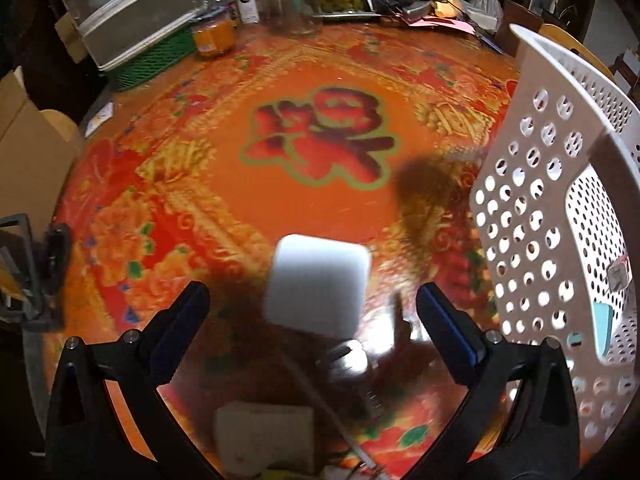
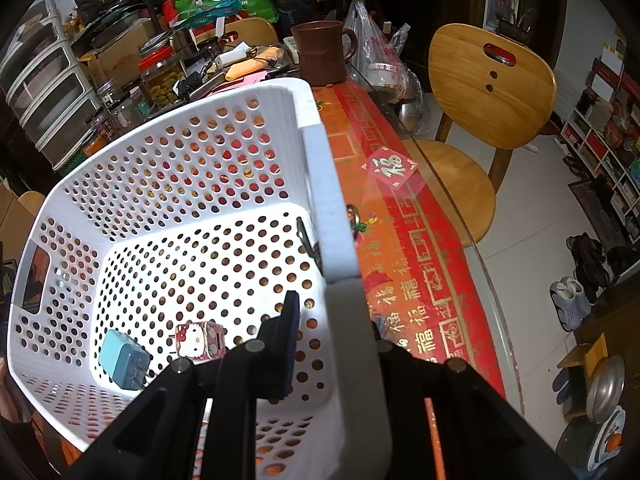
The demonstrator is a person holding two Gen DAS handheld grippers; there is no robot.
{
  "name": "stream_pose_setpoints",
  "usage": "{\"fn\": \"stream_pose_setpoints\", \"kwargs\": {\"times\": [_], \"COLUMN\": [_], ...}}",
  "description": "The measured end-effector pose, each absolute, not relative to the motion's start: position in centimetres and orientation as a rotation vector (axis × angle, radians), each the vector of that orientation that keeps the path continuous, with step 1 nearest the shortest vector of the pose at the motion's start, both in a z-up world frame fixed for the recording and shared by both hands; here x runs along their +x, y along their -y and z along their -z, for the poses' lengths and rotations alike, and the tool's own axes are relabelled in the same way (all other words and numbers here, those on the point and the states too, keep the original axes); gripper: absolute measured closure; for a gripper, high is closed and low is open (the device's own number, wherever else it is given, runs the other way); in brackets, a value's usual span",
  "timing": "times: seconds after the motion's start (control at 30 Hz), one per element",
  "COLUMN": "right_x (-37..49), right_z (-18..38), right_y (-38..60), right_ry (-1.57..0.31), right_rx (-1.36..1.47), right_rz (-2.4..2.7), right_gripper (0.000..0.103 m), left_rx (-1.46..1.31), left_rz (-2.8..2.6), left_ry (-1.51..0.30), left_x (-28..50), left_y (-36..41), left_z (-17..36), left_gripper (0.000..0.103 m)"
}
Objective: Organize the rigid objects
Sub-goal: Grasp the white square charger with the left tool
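A white charger cube (image 1: 318,285) with rounded corners lies on the glossy red-and-orange tablecloth (image 1: 256,200), blurred in the left wrist view. Its metal prongs point toward the camera, and a thin white cable (image 1: 320,396) runs past it toward the near edge. It lies between the two black fingers of the left gripper (image 1: 316,320), which stand wide apart and touch nothing. A pale sponge-like block (image 1: 264,436), also blurred, lies nearer the camera.

To the right stands a white perforated plastic basket (image 1: 532,208). Only slivers of its contents show through this view.

The right wrist view looks down into that basket (image 2: 192,184). On its floor, near the left corner, lie a light blue charger plug (image 2: 122,358) with two prongs and, just beside it, a small pink cartoon-cat charger (image 2: 202,340). The right gripper (image 2: 332,320) is clamped on the basket's right rim, one finger inside the wall and the other outside.

This view alone shows a brown mug (image 2: 322,52) at the far table edge and a wooden chair (image 2: 488,92) on the right. The left view alone shows stacked clear drawers (image 1: 128,12) and jars (image 1: 292,4) along the far side.
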State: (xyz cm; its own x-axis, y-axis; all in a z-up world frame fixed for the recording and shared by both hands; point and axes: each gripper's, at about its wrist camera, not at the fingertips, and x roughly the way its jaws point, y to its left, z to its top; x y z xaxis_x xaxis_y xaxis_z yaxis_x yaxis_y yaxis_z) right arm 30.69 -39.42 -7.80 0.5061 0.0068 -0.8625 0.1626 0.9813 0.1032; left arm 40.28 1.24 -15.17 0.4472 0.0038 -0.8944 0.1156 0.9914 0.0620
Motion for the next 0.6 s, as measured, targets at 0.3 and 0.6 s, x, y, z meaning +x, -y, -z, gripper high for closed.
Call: {"fn": "stream_pose_setpoints", "kwargs": {"times": [0.3, 0.6], "right_x": [30.5, 30.7], "right_z": [7.9, 7.8], "right_y": [39.5, 39.5], "right_ry": [-1.036, -1.037], "right_rx": [0.176, 0.175], "right_rz": [0.088, 0.092], "right_gripper": [0.086, 0.086], "left_rx": [0.026, 0.082], "left_rz": [0.066, 0.023], "left_ry": [-1.125, -1.069], "left_x": [41.0, 40.0], "left_y": [-1.7, -1.6], "left_z": [16.2, 15.0], "left_gripper": [0.031, 0.055]}}
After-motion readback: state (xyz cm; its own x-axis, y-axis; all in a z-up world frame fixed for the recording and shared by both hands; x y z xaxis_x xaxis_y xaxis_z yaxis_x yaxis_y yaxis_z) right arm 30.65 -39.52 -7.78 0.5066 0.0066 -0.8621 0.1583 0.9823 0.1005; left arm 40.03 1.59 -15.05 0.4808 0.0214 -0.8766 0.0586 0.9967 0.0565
